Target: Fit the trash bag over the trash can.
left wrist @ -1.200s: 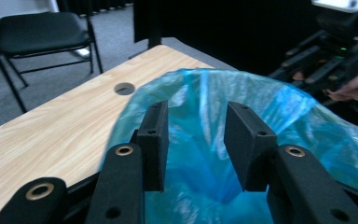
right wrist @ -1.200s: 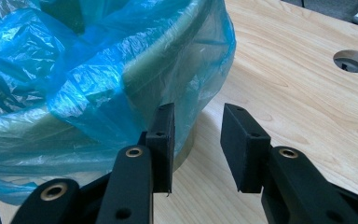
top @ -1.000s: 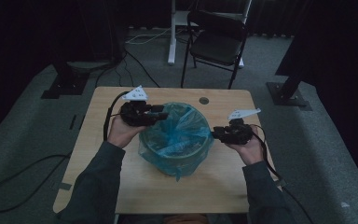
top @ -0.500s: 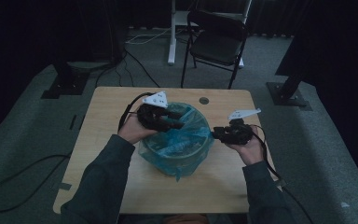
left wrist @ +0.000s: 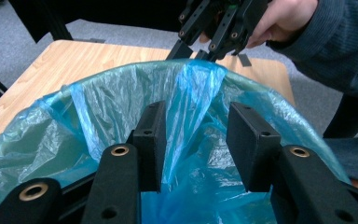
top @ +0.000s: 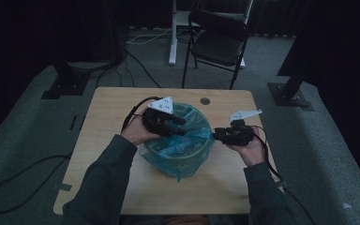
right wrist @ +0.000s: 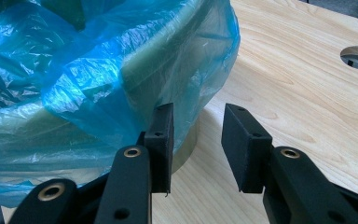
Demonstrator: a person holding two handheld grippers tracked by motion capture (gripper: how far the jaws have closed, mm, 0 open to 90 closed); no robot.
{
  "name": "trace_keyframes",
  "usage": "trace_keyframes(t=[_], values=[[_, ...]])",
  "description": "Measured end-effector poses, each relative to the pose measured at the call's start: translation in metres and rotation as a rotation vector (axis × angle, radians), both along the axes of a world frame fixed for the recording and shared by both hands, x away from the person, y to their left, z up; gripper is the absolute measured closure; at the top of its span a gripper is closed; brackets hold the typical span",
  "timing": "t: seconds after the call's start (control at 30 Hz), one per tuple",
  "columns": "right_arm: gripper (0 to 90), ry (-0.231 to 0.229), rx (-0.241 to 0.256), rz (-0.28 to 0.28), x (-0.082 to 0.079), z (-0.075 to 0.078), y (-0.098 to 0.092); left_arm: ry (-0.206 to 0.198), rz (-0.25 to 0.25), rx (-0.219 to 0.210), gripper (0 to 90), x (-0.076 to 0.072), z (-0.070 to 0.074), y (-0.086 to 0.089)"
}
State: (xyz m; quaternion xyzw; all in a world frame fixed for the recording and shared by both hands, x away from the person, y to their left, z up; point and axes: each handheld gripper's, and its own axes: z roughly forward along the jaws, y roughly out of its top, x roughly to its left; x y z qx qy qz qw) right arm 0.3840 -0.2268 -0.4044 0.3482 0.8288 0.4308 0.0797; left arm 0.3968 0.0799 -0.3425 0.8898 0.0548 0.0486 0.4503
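A round bin (top: 180,164) lined with a blue plastic bag (top: 194,138) stands mid-table. My left gripper (top: 180,125) hovers open over the bin's mouth; in the left gripper view (left wrist: 198,135) its jaws stand wide apart above the bag's inside (left wrist: 121,93). My right gripper (top: 220,136) sits open at the bin's right rim. In the right gripper view (right wrist: 198,140) its left finger (right wrist: 161,140) is against the bag's overhang (right wrist: 74,70), with bare table between the jaws. From the left gripper view the right gripper (left wrist: 196,49) shows at the far rim, where the bag peaks.
The wooden table (top: 112,108) has a round cable hole (top: 205,101) behind the bin. A black folding chair (top: 218,42) and a white desk leg (top: 172,33) stand beyond the far edge. Cables lie on the grey floor (top: 28,168) at the left.
My left gripper has moved right, from the bin's left rim to over its mouth. The right gripper has stayed at the right rim.
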Motion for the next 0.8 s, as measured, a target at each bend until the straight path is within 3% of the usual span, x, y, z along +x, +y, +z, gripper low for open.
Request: trace_keyframes(t=[0.03,0.1,0.47,0.7,0.8], values=[[63.6,0.001,-0.001,0.002,0.000,0.000,0.000,-0.010,0.000,0.030,57.9,-0.001,-0.002,-0.001],[63.5,0.001,0.000,0.001,0.000,-0.001,0.000,-0.014,-0.005,0.049,57.9,-0.001,-0.004,-0.002],[63.3,0.001,0.004,0.003,0.000,-0.001,0.000,-0.037,0.004,0.103,57.9,-0.001,-0.005,-0.007],[63.3,0.002,0.004,0.004,0.000,-0.001,0.000,-0.053,0.002,0.163,57.9,0.002,-0.006,-0.022],[63.3,0.003,0.005,0.003,0.000,-0.001,0.000,-0.053,0.009,0.170,57.9,0.002,-0.006,-0.023]])
